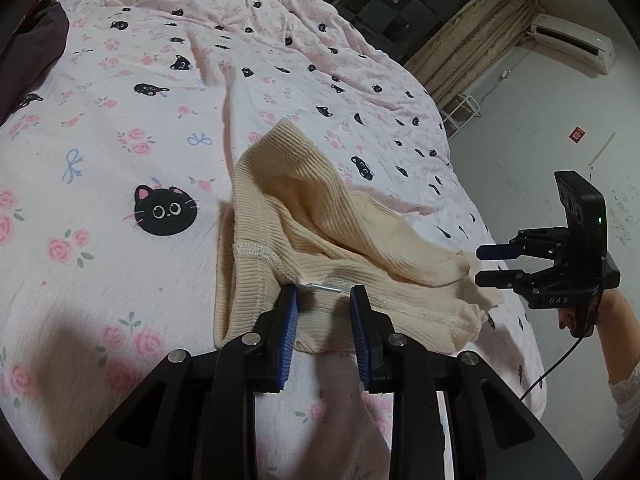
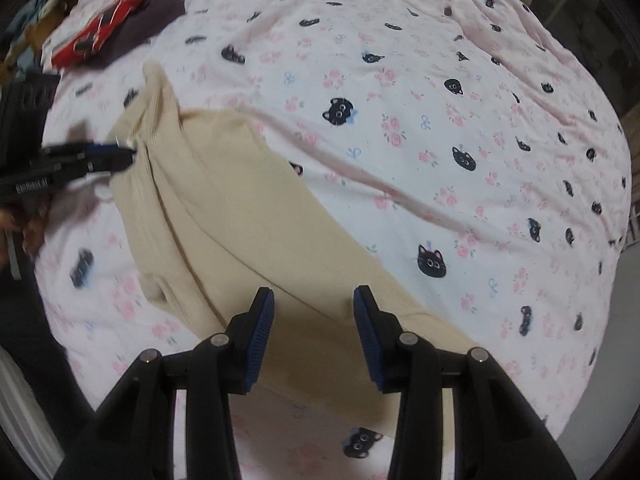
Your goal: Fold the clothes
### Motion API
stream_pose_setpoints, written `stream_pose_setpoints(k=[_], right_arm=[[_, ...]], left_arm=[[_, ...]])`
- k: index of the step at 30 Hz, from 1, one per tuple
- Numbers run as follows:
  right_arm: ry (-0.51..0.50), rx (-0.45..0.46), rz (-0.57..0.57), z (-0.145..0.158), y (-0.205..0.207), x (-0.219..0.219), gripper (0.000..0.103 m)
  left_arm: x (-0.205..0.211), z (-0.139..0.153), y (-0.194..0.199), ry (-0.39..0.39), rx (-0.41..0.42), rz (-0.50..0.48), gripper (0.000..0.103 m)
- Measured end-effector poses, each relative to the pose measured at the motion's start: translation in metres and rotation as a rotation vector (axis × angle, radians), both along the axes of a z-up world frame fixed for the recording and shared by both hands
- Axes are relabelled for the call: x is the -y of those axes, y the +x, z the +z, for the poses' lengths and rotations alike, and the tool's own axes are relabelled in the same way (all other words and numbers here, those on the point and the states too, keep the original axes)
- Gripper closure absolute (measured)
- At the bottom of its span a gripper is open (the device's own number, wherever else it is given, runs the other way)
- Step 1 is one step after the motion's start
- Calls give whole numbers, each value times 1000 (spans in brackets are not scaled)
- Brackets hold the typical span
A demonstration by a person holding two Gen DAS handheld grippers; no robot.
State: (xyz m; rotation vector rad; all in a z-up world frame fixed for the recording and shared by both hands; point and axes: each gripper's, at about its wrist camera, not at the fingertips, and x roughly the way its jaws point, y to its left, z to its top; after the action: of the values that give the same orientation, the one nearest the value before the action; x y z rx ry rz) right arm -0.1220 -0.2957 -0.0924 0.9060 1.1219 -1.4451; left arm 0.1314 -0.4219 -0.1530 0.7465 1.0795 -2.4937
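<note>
We see the cream ribbed top (image 1: 304,232), soft and limp, rumpled low-centre on the bed (image 1: 120,120), both our left gripper (image 1: 324,300) and right gripper (image 2: 314,300) released, so its hem edges suit gripping.

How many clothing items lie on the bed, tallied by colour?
Cream ribbed garment: 1
Dark purple-brown garment: 1
Red item, lying on the dark one, kind unclear: 1
Total: 3, all on the cat-print bedspread
</note>
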Motion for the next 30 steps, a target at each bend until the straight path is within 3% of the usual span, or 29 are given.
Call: stream_pose_setpoints(k=[7, 8, 9, 11, 23, 28, 30], right_arm=[[67, -119, 79, -26, 7, 1, 63], [80, -130, 87, -30, 7, 2, 69], [91, -137, 92, -33, 7, 4, 84], [113, -134, 90, -37, 4, 7, 101], [84, -116, -13, -14, -29, 39, 101], [152, -193, -87, -36, -42, 63, 100], [169, -223, -102, -42, -43, 67, 91]], left_arm=[[0, -1, 3, 2, -58, 4, 76], [0, -1, 4, 3, -64, 5, 76], [0, -1, 5, 4, -70, 6, 76], [0, -1, 6, 4, -80, 9, 76], [-3, -2, 8, -15, -100, 20, 75], [-3, -3, 8, -12, -105, 20, 75], [-3, -3, 8, -13, -106, 21, 75]])
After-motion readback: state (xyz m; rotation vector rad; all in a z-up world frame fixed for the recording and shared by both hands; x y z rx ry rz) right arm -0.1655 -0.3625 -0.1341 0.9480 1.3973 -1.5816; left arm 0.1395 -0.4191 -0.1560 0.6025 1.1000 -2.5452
